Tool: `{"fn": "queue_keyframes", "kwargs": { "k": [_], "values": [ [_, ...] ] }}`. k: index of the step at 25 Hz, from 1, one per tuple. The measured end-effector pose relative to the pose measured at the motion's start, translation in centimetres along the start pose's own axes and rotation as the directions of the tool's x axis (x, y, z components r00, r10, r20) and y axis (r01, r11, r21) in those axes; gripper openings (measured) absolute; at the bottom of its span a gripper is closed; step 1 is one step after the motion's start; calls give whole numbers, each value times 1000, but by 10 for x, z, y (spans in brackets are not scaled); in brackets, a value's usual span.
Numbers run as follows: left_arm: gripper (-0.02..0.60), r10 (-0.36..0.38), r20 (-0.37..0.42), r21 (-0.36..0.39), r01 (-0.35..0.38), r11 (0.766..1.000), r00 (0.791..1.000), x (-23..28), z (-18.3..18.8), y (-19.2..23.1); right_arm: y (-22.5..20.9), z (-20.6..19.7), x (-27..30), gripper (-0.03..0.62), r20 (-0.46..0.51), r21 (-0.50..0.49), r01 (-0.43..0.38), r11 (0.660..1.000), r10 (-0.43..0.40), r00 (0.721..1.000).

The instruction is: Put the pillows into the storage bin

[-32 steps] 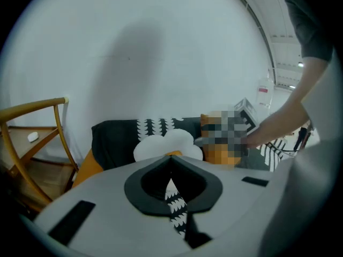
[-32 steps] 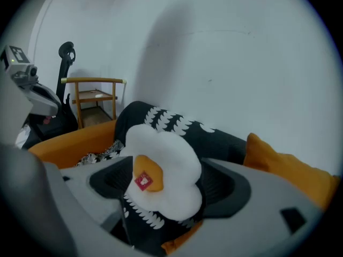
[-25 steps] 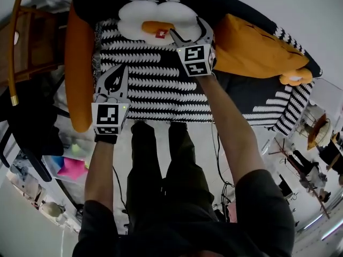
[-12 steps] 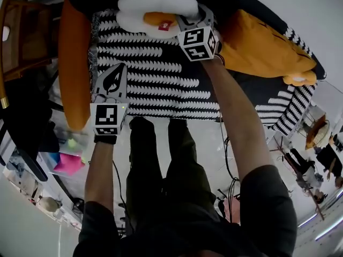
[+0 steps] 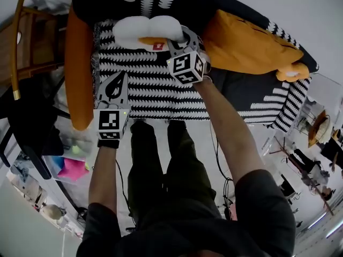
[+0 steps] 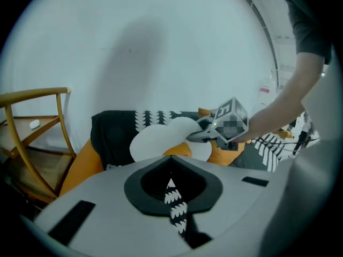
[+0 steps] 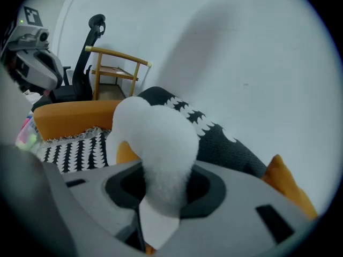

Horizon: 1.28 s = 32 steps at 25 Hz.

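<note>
White pillow (image 5: 146, 28) nearer, orange cushion (image 5: 246, 44) beside.

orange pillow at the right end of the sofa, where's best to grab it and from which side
Probably its lower front edge, coming in from the front of the sofa. The orange pillow looks plump in the middle and lies back against the backrest, so the thinner near edge is likely easiest to pinch.

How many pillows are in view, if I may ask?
4: white egg-shaped pillow at the back, in the jaws of the right gripper, which have just been closing; black patterned pillow behind it; large orange pillow at right; long orange bolster at left. Others may be hidden.
</note>
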State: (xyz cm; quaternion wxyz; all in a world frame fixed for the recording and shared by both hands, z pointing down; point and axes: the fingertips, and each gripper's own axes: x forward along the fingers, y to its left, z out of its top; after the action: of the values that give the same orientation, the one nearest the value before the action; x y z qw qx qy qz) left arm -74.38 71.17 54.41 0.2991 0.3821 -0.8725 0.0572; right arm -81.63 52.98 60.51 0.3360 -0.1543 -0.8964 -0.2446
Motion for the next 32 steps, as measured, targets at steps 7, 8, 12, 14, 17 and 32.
{"fn": "queue_keyframes", "kwargs": {
  "k": [7,8,12,14,17,32],
  "values": [
    [2,-4,44,31,3,1000,999,-52,49,-41,2,23,-95,149,15,53,-7,999,6,1000],
    [2,-3,51,35,1,999,999,-59,55,-46,-1,29,-109,149,21,62,-1,998,0,1000],
    [2,-1,87,62,-4,998,996,-89,88,-64,-20,54,-167,149,52,90,35,995,-40,998],
    [2,-2,98,70,-5,998,995,-106,104,-76,-29,67,-201,149,67,100,52,994,-59,996],
    [2,-12,112,76,3,997,994,-130,123,-95,-41,84,-248,149,87,112,74,991,-84,993],
    [2,-233,146,210,200,957,961,-162,185,-138,-63,116,-374,150,59,184,269,945,-284,957]
  ]
}}
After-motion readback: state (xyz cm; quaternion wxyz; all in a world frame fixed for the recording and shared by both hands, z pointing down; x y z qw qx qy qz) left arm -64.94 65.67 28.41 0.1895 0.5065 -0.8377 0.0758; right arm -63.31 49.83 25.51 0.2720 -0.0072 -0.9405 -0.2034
